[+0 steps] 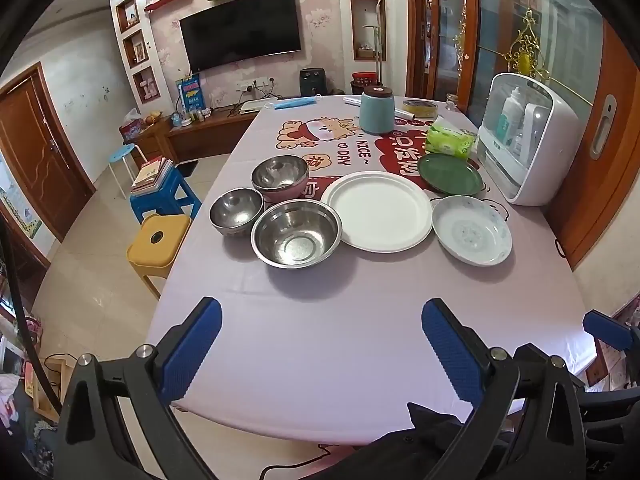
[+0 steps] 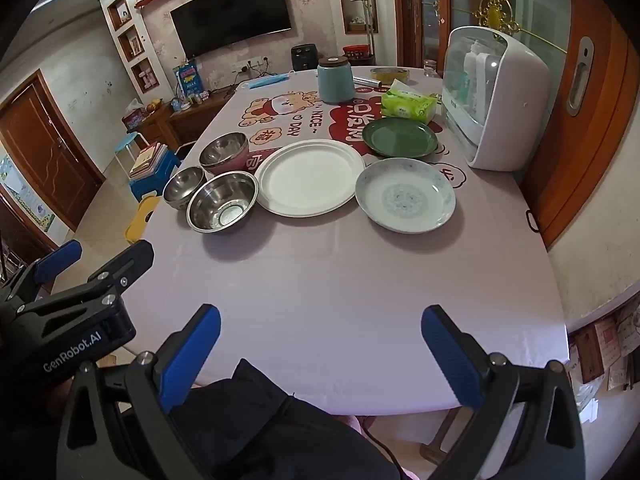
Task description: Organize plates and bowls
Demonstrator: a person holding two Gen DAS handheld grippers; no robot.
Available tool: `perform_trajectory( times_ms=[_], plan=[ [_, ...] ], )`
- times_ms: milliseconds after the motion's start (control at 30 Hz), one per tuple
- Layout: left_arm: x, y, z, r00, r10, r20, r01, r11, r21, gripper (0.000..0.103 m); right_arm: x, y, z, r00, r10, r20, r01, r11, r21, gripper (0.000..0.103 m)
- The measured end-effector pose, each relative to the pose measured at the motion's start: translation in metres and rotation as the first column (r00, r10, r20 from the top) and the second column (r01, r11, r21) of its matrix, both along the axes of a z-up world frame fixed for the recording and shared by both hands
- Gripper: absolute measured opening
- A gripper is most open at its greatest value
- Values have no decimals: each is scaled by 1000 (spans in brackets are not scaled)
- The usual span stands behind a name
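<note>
Three steel bowls cluster mid-table: a large bowl (image 1: 297, 233) (image 2: 223, 201), a small bowl (image 1: 236, 211) (image 2: 184, 186) to its left, and a pink-sided bowl (image 1: 281, 177) (image 2: 224, 153) behind. To their right lie a white plate (image 1: 377, 210) (image 2: 310, 177), a green plate (image 1: 449, 173) (image 2: 400, 137) and a blue-patterned dish (image 1: 472, 229) (image 2: 405, 195). My left gripper (image 1: 322, 344) hangs open above the bare near cloth, nothing between its blue pads. My right gripper (image 2: 320, 352) is open too, over the near edge. The left gripper (image 2: 80, 264) also shows in the right wrist view, low at the left.
At the back stand a teal canister (image 1: 377, 110), a green tissue pack (image 1: 447, 141) and a white cabinet appliance (image 1: 528, 136) by the right wall. Yellow (image 1: 158, 240) and blue (image 1: 166, 196) stools line the table's left side. Dark clothing (image 2: 256, 420) lies at the near edge.
</note>
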State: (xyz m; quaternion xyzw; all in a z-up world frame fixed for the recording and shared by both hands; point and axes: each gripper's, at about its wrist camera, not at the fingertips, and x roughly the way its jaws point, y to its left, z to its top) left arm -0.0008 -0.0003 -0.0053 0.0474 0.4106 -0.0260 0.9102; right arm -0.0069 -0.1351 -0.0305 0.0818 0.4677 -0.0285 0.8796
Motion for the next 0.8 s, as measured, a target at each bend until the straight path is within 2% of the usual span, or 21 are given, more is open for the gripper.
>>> perform_trajectory(
  times_ms=[800],
  plan=[
    [11,-4,-4,1000,-4,-10,4,1000,2,99,9,-6,1,1000,-2,1,2,1000,1,101]
  ],
)
